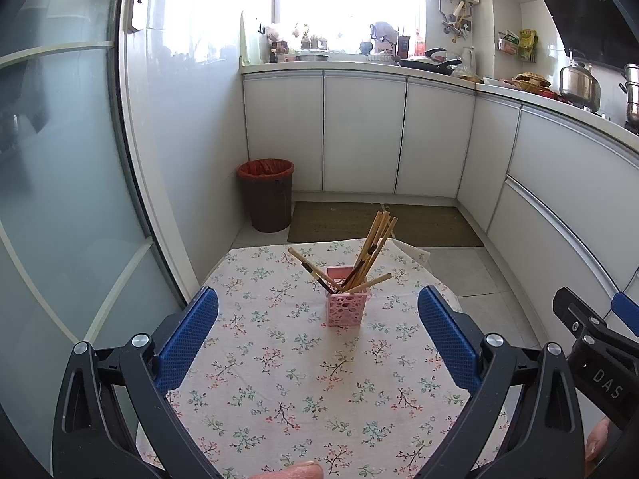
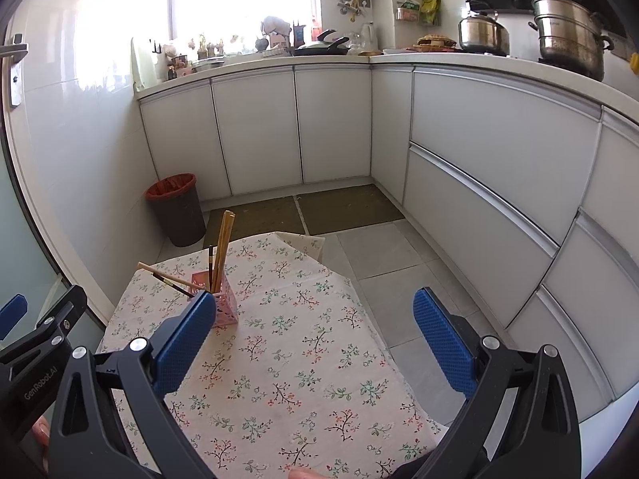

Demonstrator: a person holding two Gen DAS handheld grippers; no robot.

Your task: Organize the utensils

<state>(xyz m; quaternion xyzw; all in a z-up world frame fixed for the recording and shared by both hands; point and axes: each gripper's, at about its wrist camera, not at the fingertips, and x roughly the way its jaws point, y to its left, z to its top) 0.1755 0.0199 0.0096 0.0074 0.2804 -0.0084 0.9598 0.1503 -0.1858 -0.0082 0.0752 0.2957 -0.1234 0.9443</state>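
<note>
Chopsticks (image 1: 369, 253) splay from the pink holder (image 1: 346, 303); light, stiff, slippery, probably best pinched mid-shaft above its rim. Both grippers' jaws spread, holding nothing.

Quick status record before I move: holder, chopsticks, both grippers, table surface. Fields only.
holder: pink perforated box, upright on the table
chopsticks: bundle standing in the holder, a few splayed out to the left; none seen lying loose on the cloth
left gripper: open, empty, short of the holder
right gripper: open, empty, holder by its left finger
table: floral tablecloth
</note>
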